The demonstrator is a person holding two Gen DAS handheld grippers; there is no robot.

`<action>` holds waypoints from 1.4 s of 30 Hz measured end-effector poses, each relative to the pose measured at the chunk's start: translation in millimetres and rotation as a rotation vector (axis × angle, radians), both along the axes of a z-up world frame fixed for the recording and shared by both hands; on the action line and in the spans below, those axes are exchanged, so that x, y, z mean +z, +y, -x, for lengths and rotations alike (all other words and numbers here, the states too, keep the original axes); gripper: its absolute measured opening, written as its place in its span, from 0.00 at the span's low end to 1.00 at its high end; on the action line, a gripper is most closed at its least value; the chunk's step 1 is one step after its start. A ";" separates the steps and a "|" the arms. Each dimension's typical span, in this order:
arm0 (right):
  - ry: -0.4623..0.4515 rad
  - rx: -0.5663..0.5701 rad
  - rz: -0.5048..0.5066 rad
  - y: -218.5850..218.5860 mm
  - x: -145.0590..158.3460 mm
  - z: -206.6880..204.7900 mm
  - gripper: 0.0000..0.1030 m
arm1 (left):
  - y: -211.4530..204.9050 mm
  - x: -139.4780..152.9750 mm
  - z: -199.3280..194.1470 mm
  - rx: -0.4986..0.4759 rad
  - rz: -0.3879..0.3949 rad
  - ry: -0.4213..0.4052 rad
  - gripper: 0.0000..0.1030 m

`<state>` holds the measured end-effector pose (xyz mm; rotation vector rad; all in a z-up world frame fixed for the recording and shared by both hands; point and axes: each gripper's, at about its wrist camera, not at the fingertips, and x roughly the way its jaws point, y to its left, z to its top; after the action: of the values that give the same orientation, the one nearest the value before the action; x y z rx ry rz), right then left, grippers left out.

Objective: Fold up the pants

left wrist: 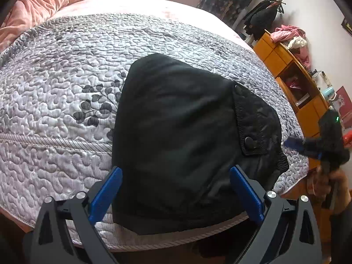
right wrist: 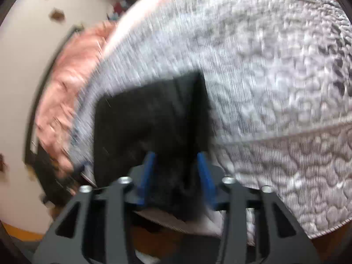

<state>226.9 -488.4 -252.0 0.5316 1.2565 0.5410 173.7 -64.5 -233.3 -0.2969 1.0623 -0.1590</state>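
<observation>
Black fabric pants (left wrist: 187, 136), folded into a compact bundle, lying on the near edge of a grey-and-white quilted bedspread (left wrist: 66, 83) with a dark leaf print. A flap with a round black snap button (left wrist: 249, 140) sits on the bundle's right side.

Left gripper (left wrist: 176, 189), black frame with blue pads: jaws wide apart, one pad either side of the bundle's near end, neither pressing the cloth.

Right gripper (right wrist: 178, 171), same make: seen from its own blurred camera, jaws apart, the bundle's corner between the pads; from the left wrist view it is off the bundle's right edge, clear of the cloth.

Salmon-pink plush blanket (left wrist: 37, 6), heaped at the far left of the bed.

Orange wooden cabinet (left wrist: 292, 70), right of the bed, with pink clothing (left wrist: 286, 33) piled on top.
</observation>
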 end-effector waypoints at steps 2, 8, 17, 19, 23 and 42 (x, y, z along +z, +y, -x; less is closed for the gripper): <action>-0.007 -0.038 -0.046 -4.3 -0.5 -17.7 0.73 | 0.5 -4.2 -1.2 0.009 0.006 0.012 0.96; 0.064 -0.029 -0.108 17.1 -37.8 -70.0 0.15 | -0.6 -1.4 -0.7 0.013 0.006 0.012 0.96; 0.024 -0.062 -0.106 30.5 -46.1 -81.5 0.13 | 1.7 0.1 -10.6 0.012 -0.010 0.011 0.96; 0.005 -0.056 -0.090 27.5 -33.3 -72.2 0.13 | 4.5 2.6 -8.9 0.015 -0.012 -0.001 0.96; -0.025 -0.039 0.033 22.1 -26.6 -57.6 0.63 | 6.0 -6.8 -15.0 0.014 -0.002 0.038 0.96; -0.055 -0.063 0.194 22.1 15.6 23.9 0.49 | 9.6 3.6 -8.3 -0.001 -0.043 -0.007 0.96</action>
<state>203.1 -466.3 -236.4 0.3893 1.2210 0.3731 182.1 -54.9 -229.7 -0.2571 1.0574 -0.1381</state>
